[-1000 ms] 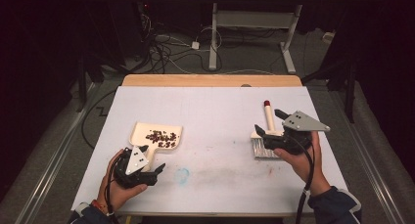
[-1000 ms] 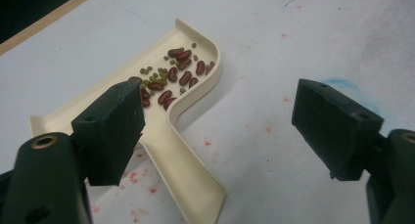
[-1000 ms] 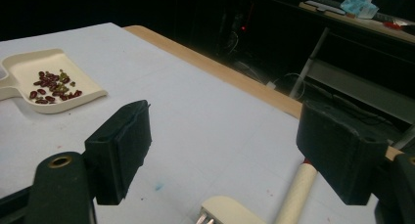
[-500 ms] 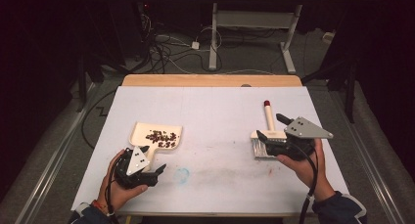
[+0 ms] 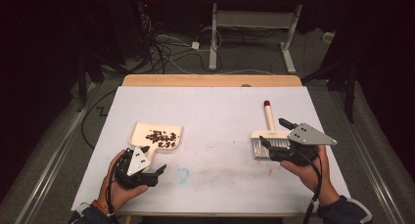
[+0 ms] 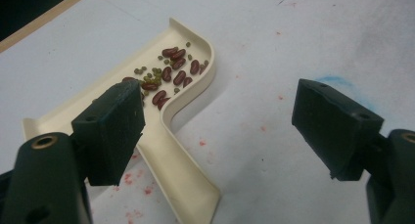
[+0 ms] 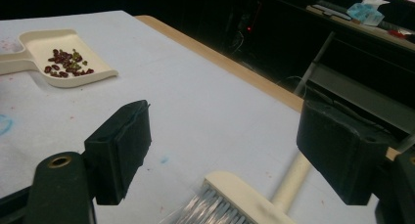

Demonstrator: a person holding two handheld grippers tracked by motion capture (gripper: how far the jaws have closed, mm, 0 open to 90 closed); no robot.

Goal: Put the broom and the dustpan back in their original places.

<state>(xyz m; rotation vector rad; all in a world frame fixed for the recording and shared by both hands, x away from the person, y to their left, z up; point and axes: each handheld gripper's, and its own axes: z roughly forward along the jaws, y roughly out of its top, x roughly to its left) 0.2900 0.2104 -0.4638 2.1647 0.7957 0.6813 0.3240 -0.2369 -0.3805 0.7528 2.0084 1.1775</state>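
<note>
High view: white table (image 5: 220, 111); dustpan (image 5: 155, 135) at left-centre, brush (image 5: 268, 136) at right.
Left gripper (image 5: 155, 174): jaws spread, nothing between; sits just near side of dustpan handle, w/ handle end hidden under it.
Right gripper (image 5: 266, 150): jaws spread, empty, over brush bristles; contact w/ brush can't be told.
Dustpan load: red beans (image 6: 173, 75) + small green ones, heaped by back wall.
Left gripper view: handle runs off bottom edge.
Right gripper view: brush (image 7: 254, 197) blurred, cut off at bottom; red handle tip hidden behind one jaw.
</note>
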